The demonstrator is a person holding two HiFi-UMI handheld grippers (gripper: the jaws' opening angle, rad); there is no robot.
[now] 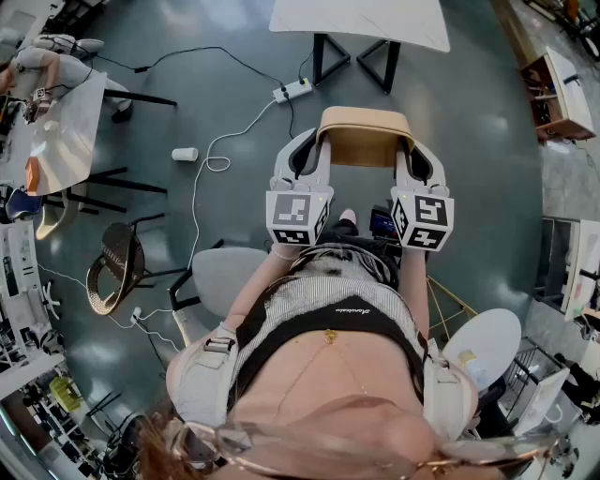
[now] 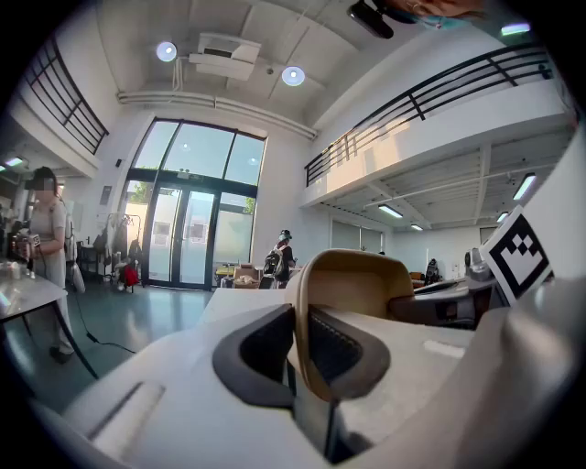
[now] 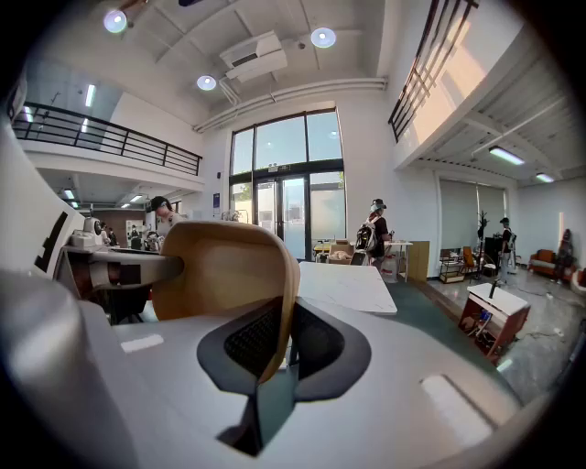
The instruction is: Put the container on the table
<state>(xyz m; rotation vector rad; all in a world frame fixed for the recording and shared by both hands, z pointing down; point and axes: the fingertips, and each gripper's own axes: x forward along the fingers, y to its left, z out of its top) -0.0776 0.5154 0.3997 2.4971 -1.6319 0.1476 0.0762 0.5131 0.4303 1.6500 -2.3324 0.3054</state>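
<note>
Item 1, container (image 1: pixel 364 137): tan, with a curved rim, and I see it held up in the air between my two tools. In the head view it hangs over the grey floor (image 1: pixel 225 112), on the near side of the white table (image 1: pixel 361 22). A strip of floor shows between the two, so it is not on the table.

Item 2, left tool (image 2: pixel 307 355): its own view shows the jaws closed onto the container's left wall. One dark pad is outside the wall and one inside, both pressed against it. Its marker cube (image 1: pixel 298 217) faces up at me.

Item 3, right tool (image 3: pixel 275 353): I read the same grip here, jaws pinched on the container's right wall with the rim standing up between the pads. Its marker cube (image 1: pixel 422 221) sits level with the other one.

Item 4, floor contents as I count them:
- A white power strip (image 1: pixel 292 90) with a cable trailing from it, near the table legs.
- A paper cup (image 1: pixel 185 154) lying on its side, left of the tools.
- A mesh-backed chair (image 1: pixel 116 267) further left.
- A grey seat (image 1: pixel 225 277) just beside the wearer's left arm.
- A round white stool (image 1: pixel 486 343) at the right.

Item 5, background: a person with a backpack (image 2: pixel 280 257) stands near the glass doors.
</note>
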